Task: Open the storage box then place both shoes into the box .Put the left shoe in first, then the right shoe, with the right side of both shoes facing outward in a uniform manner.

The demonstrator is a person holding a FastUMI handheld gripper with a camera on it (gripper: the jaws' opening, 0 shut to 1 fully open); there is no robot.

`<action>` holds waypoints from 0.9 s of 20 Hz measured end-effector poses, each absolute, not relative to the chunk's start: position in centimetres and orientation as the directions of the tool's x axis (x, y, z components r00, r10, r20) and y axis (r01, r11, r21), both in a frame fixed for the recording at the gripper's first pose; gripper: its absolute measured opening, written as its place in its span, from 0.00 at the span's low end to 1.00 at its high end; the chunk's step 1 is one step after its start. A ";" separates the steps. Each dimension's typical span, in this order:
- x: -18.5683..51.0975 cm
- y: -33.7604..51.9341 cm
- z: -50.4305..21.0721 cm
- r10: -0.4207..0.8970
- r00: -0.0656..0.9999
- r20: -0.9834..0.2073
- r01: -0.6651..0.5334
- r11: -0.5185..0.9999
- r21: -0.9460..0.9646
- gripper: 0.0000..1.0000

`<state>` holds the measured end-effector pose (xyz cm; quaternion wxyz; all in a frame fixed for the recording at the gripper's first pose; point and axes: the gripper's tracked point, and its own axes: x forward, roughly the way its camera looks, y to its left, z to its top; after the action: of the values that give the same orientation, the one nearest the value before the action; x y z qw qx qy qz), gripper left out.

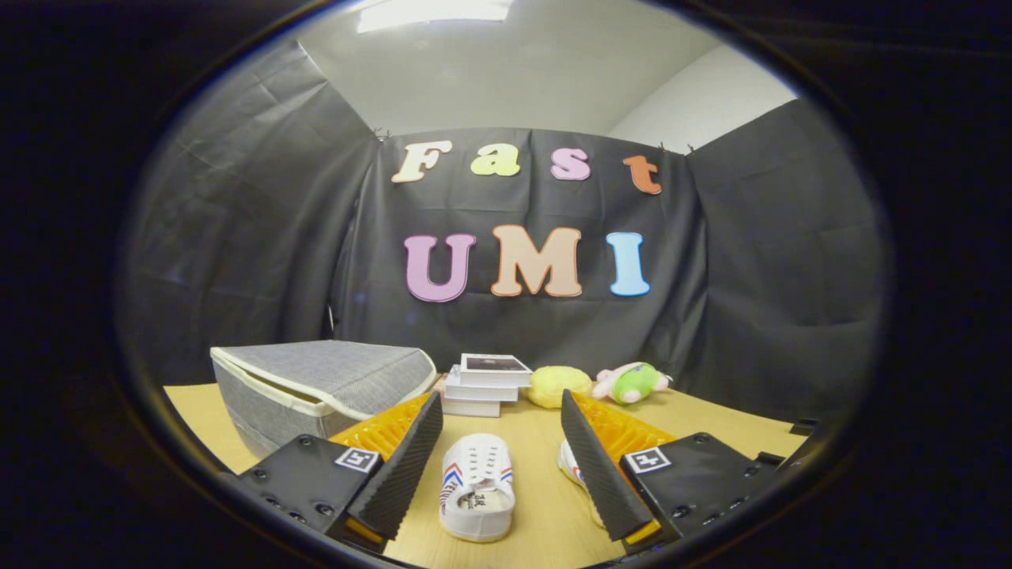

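Observation:
A grey fabric storage box [316,387] with cream piping stands on the wooden table beyond my left finger, its lid down and slightly tilted. One white canvas shoe [477,488] with red and blue stripes lies on the table between my fingers, toe pointing away. A second white shoe [571,468] lies to its right, mostly hidden behind my right finger [597,466]. My gripper [502,462] hovers above the table, open, with nothing held.
A stack of books [484,385] sits beyond the shoes, just right of the box. A yellow plush [558,386] and a green-and-pink plush toy [632,382] lie further right near the cloth wall. Bare table [696,415] stretches to the right.

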<state>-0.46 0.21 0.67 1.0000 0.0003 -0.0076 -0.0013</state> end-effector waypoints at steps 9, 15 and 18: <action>-0.6 0.8 0.4 0.007 1.000 0.008 -0.006 1.000 -0.021 0.93; -0.8 0.8 0.6 0.008 1.000 0.010 -0.008 1.000 -0.020 0.93; -0.7 1.0 0.6 0.009 1.000 0.009 -0.009 1.000 -0.018 0.93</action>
<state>-0.73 0.98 0.56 0.9999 -0.0088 -0.0048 0.0044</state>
